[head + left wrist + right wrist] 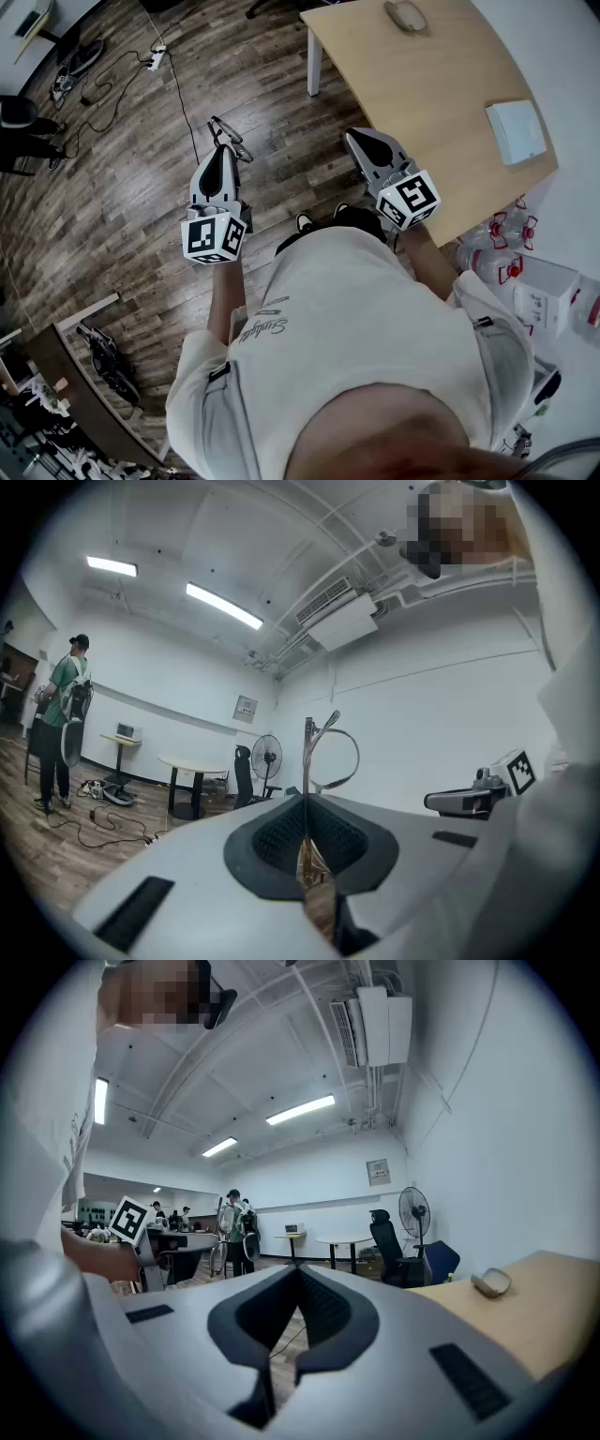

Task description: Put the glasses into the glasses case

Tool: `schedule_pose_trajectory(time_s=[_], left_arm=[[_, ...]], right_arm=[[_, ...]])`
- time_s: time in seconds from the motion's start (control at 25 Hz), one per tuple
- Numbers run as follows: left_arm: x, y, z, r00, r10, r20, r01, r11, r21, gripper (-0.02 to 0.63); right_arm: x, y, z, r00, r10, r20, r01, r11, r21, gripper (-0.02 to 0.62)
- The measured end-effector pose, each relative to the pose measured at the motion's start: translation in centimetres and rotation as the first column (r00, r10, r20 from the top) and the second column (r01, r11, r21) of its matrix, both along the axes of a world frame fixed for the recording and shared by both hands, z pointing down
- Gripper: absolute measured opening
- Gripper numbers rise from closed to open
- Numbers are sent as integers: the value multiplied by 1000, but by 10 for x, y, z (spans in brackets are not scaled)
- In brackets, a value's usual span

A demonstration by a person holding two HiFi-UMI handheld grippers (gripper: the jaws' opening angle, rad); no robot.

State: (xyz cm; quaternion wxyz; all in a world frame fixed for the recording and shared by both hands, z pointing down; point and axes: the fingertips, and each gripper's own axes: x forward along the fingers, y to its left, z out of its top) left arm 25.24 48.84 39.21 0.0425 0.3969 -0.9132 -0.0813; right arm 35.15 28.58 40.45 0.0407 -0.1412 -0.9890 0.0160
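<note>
The wooden floor (131, 187) filled most of the head view, and the pale worktop (441, 103) reached in from the upper right. A flat white box (516, 131) lay near the worktop's right edge. The glasses case (405, 14) sat at its far end, well apart from both tools. From the right gripper view the case (490, 1283) showed as a small rounded shell on the worktop (534, 1326), and whether its lid was open could not be told.

The person stood beside the worktop's near corner and held both tools out in front. The right gripper (364, 138) hung over the worktop's near edge. Its jaws (300, 1274) were pressed together with nothing between them.

The left gripper (222, 150) was out over the floor, not over the worktop. Its jaws (307, 803) were clenched on the glasses (330, 757), which stood up from the jaw tips with one round lens and a thin arm showing above them. In the head view the glasses (229, 136) stuck out just past the jaw tips.

The glasses looked light, thin-framed and easily bent, with smooth metal that could twist or slip in a narrow pinch. A hold on the frame near the hinge or bridge would likely be safest, keeping off the lenses. The case was probably stiff and light enough to slide, so the free right tool might need to steady it.
</note>
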Motion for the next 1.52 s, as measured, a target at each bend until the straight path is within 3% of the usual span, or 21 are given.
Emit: schedule_pose_trajectory(time_s=[0.36, 0.84, 1.16, 1.52], left_arm=[[-6, -4, 3, 1000, 8, -9, -8, 1000, 11, 21], [-27, -49, 15, 998, 43, -55, -44, 999, -10, 20], [-80, -88, 14, 998, 12, -59, -15, 999, -49, 20], [-153, -122, -13, 1000, -26, 0, 26, 997, -75, 21]], right_arm=[[-5, 3, 2, 1000, -14, 7, 14, 1000, 7, -5], [5, -41, 27, 996, 53, -68, -54, 998, -26, -5], [-62, -81, 34, 998, 17, -59, -20, 999, -50, -5], [-146, -125, 24, 1000, -9, 8, 10, 997, -74, -5]])
